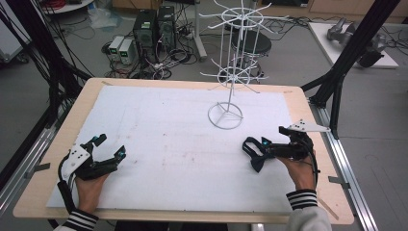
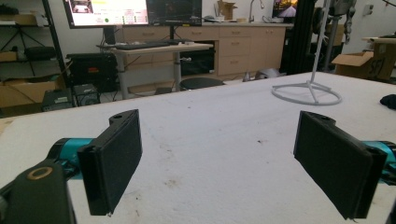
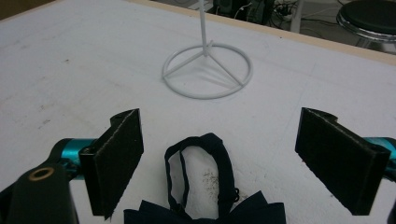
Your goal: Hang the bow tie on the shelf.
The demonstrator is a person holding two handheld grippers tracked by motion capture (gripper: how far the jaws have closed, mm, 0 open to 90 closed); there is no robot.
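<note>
On the white table, a wire rack stands behind the dark bow tie, which lies untouched between the spread jaws of the right gripper, nothing between them; the left gripper, spread too, rests well apart.

My fingers are faced with matt black pads, rough like coarse foam, on glossy teal metal stubs. The bow tie between them is dark navy cloth, soft and matt, its strap a thin woven band. The worktop has a pale wood rim, smooth and dull; over it lies a white sheet, matt, faintly grainy and smudged with small dark marks. The rack is thin wire coated in smooth white paint with a slight sheen.
</note>
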